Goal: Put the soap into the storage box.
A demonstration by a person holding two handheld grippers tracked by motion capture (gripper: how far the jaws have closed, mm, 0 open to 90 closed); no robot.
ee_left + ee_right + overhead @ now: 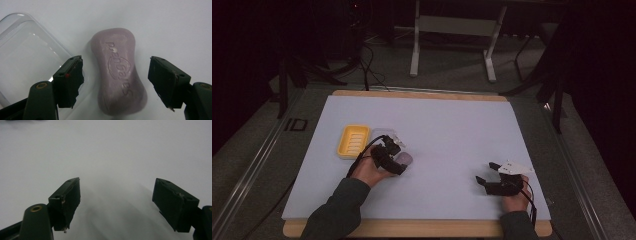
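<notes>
Left gripper (116, 82) and right gripper (116, 205) both gape.

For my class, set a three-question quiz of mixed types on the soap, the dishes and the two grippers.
1. True or false: the left gripper has closed on the purple soap bar.
2. What lies nearer the soap: A) the yellow tray B) the clear lid?
3. Fill in: the right gripper is open above bare ____ table surface.

Key: 1 false, the jaws straddle it, open. 2 B. 3 white.

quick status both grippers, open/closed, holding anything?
Left gripper: open, jaws either side of the purple soap bar, not clamped on it.
Right gripper: open, holding nothing, over the bare white table.
</notes>
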